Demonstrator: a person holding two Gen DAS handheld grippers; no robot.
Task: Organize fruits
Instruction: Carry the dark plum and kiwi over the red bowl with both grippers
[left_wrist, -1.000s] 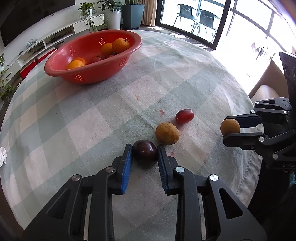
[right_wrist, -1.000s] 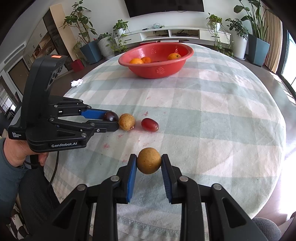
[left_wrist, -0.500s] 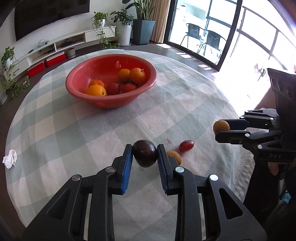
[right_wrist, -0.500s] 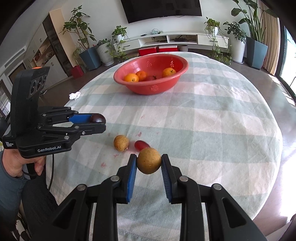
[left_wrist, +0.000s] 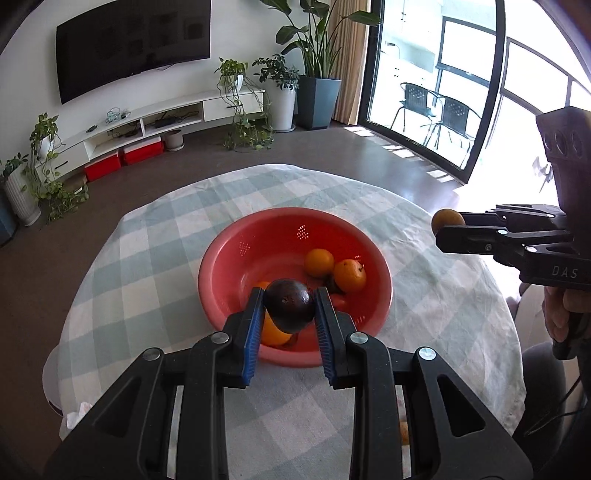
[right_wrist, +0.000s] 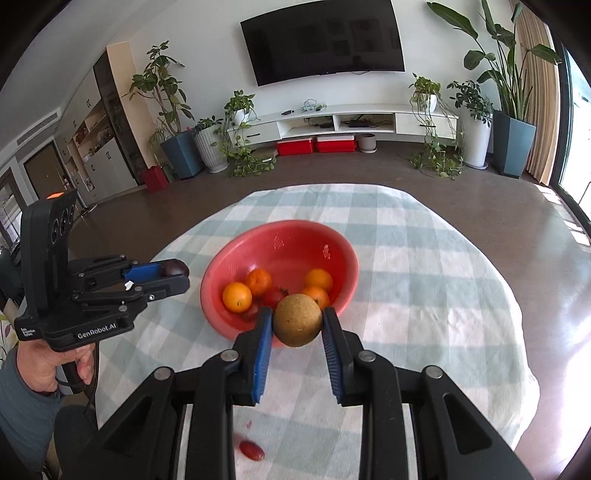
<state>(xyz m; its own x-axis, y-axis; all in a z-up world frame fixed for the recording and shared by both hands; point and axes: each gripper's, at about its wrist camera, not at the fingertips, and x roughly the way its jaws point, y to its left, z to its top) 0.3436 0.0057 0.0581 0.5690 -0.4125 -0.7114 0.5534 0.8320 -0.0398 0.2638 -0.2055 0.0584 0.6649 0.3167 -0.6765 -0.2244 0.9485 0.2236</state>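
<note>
A home living room (probably): wall television (right_wrist: 325, 38), potted plants (right_wrist: 168, 107), media shelf (right_wrist: 343, 123).

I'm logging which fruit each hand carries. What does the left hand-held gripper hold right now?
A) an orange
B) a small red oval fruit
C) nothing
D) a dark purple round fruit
D: the left hand-held gripper is shut on a dark purple fruit near the red bowl, while the right hand-held gripper holds a tan round fruit.

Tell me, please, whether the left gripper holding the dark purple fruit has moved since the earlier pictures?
Yes. The left gripper with the dark purple fruit has risen from the checked tablecloth toward the red plastic bowl.
</note>
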